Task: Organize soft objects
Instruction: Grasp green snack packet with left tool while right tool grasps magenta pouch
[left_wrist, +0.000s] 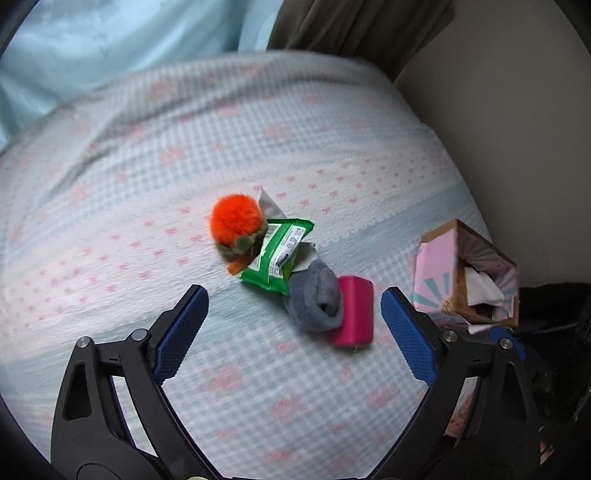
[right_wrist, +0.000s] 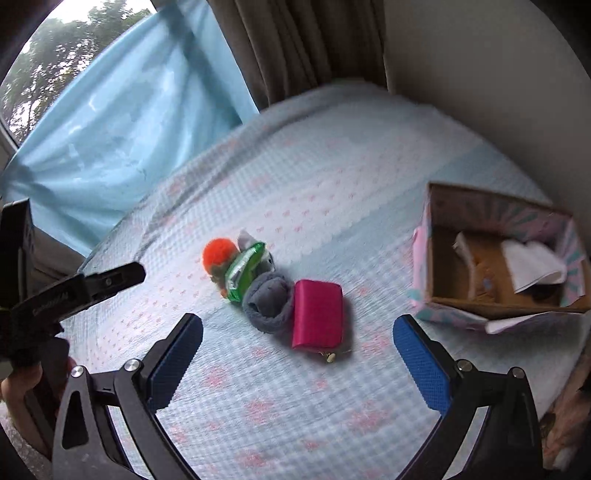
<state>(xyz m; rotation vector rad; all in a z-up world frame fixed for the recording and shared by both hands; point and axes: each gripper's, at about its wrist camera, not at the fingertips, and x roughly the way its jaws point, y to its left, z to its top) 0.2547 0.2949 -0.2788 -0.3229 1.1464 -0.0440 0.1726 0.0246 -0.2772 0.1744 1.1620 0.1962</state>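
On checked bedspread, curtained corner

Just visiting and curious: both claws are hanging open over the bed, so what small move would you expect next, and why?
Probably the right gripper dips toward the pink pouch. It is open and empty, the pouch lies nearest it at the end of the row, and the open box waits just to the right. The left gripper is open too.

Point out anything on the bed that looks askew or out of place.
The green packet stands out: it lies tilted, wedged between the orange pompom and the grey sock roll, torn wrapper flaps sticking out. The pink box leans sideways.
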